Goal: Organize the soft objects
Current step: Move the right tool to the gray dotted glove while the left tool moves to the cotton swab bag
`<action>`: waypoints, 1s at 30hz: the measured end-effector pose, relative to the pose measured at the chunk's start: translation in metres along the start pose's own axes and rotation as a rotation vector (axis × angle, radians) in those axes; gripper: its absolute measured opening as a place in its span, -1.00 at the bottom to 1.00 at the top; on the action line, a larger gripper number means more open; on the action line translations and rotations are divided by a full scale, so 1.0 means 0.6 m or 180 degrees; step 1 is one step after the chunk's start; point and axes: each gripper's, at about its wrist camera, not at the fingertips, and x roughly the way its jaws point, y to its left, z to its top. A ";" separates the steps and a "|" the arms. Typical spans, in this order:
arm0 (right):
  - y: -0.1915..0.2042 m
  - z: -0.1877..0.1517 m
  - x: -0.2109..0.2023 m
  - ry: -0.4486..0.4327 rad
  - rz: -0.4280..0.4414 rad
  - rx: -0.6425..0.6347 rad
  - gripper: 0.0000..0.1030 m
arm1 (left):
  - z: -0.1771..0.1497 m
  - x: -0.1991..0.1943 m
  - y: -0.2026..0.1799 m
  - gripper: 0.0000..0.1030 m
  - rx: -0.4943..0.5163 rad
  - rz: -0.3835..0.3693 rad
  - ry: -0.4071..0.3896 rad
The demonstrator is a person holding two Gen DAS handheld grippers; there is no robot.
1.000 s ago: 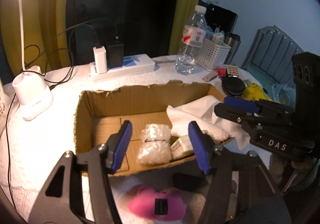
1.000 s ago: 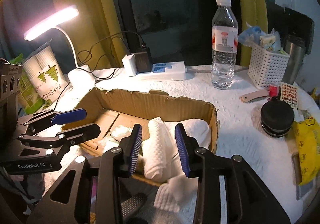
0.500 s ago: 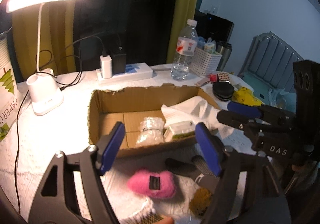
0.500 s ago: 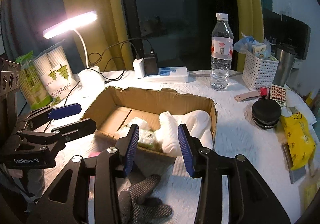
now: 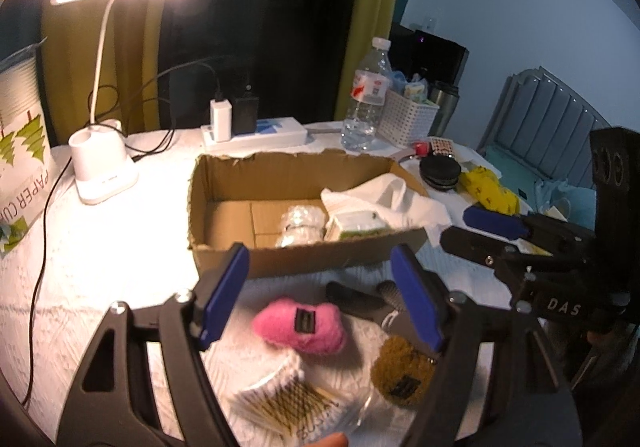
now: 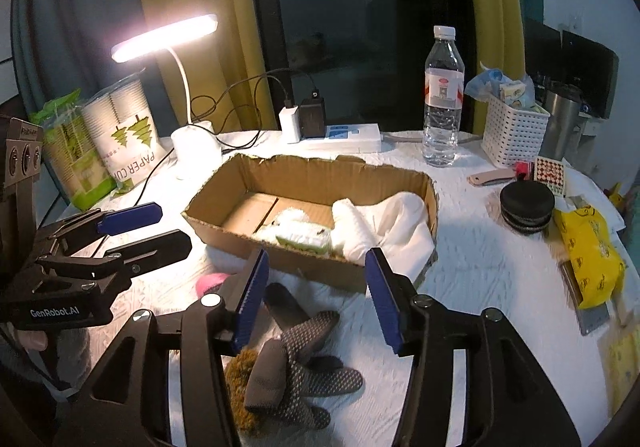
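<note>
Cardboard box [image 5: 304,183] sits mid-table, open-topped, edges torn. Inside: white towel [image 6: 384,223] bunched at its right end and spilling over the rim, a small white-green pack [image 6: 306,239] beside it, a clear-wrapped bundle [image 5: 300,227] next to that.

On the near side of the box, loose on the cloth: pink plush piece [image 5: 302,327], grey dotted glove [image 6: 300,363], brown fuzzy item [image 5: 402,371], packet of cotton swabs [image 5: 288,403].

My left gripper [image 5: 320,299] hangs over the pink plush, jaws apart, nothing between the pads. My right gripper [image 6: 316,299] sits above the glove, jaws opening, empty.

Table [image 6: 480,267] wears a white textured cover. Lit desk lamp [image 6: 168,35] back left, power strip [image 6: 344,137] with two chargers, water bottle [image 6: 442,99], white basket [image 6: 514,133], steel tumbler, black round case [image 6: 526,205], yellow bag [image 6: 588,251]. Behind: dark window, yellow-green curtains; grey padded headboard off right.

Writing: "PAPER CU…" on the cup sleeve [image 6: 128,135]; "GenRobot.AI" on my left gripper's body, "DAS" on my right.
</note>
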 end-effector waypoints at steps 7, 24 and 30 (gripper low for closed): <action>0.006 -0.031 0.002 0.0075 0.0015 0.0026 0.03 | -0.029 -0.003 0.009 0.53 -0.0071 0.0021 0.0059; 0.015 -0.100 0.033 0.0293 0.0098 0.0113 0.03 | -0.117 0.011 0.037 0.70 -0.0275 0.0142 0.0355; 0.014 -0.113 0.048 0.0334 0.0160 0.0164 0.03 | -0.145 0.023 0.042 0.70 -0.0330 0.0229 0.0518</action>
